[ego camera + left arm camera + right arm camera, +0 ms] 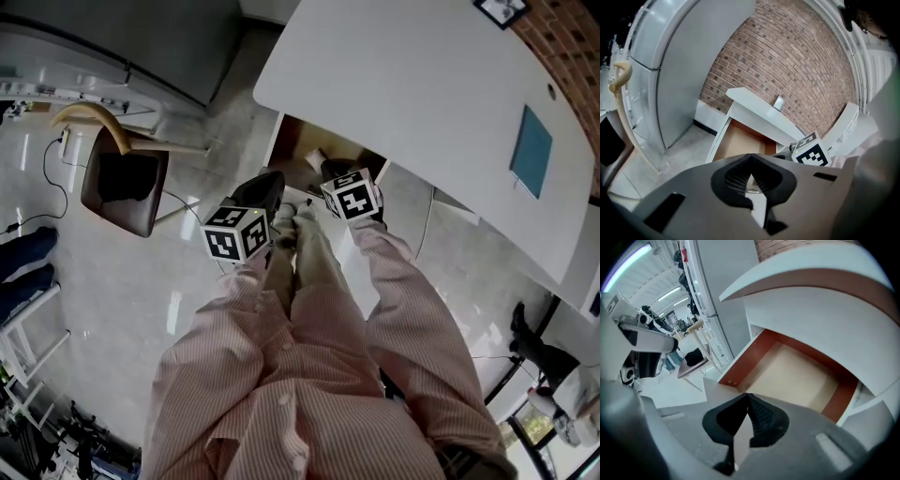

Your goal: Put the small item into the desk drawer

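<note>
The desk drawer (302,148) stands pulled open under the white desk (422,94). In the head view a small pale thing (314,157) lies inside it; what it is I cannot tell. Both grippers hang above the drawer's front. My left gripper (270,183) is at the left, its tips meeting, shut and empty (750,160). My right gripper (334,171) is shut with nothing between its pads (748,397). The right gripper view shows a bare tan drawer floor (801,376). In the left gripper view the right gripper's marker cube (812,151) sits beside the drawer (740,140).
A brown-seated chair (122,183) stands on the pale floor at the left, with a grey cabinet (141,47) behind it. A blue pad (532,150) lies on the desk. A brick wall (797,61) rises behind the desk. My legs are directly below the grippers.
</note>
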Demonstrator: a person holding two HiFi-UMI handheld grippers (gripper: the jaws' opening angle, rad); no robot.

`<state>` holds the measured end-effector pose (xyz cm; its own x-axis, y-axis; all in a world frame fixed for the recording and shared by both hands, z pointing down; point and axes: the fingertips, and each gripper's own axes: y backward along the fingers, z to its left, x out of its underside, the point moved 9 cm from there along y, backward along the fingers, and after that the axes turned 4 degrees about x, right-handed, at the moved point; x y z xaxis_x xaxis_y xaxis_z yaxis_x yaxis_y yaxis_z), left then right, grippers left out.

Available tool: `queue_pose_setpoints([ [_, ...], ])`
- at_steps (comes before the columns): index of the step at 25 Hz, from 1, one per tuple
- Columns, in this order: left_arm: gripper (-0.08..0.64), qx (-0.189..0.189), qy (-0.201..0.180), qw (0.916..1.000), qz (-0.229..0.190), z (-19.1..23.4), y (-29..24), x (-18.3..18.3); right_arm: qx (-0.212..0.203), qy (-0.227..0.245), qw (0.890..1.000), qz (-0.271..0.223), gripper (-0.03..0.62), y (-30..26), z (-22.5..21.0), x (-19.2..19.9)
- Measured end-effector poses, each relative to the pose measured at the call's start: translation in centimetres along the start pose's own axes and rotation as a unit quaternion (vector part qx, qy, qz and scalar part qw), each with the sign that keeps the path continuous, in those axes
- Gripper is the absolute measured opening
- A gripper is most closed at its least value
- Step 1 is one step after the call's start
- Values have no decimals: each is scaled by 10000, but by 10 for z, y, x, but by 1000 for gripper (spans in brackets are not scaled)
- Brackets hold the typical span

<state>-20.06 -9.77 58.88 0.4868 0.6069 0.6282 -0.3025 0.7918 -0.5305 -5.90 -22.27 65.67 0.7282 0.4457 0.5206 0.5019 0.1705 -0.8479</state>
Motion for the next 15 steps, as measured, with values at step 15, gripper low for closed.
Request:
queue_pose_setpoints([
  [15, 0, 548, -719, 9956, -254, -46, 41, -45, -76, -1130, 9848, -1317, 8, 109, 8, -5],
])
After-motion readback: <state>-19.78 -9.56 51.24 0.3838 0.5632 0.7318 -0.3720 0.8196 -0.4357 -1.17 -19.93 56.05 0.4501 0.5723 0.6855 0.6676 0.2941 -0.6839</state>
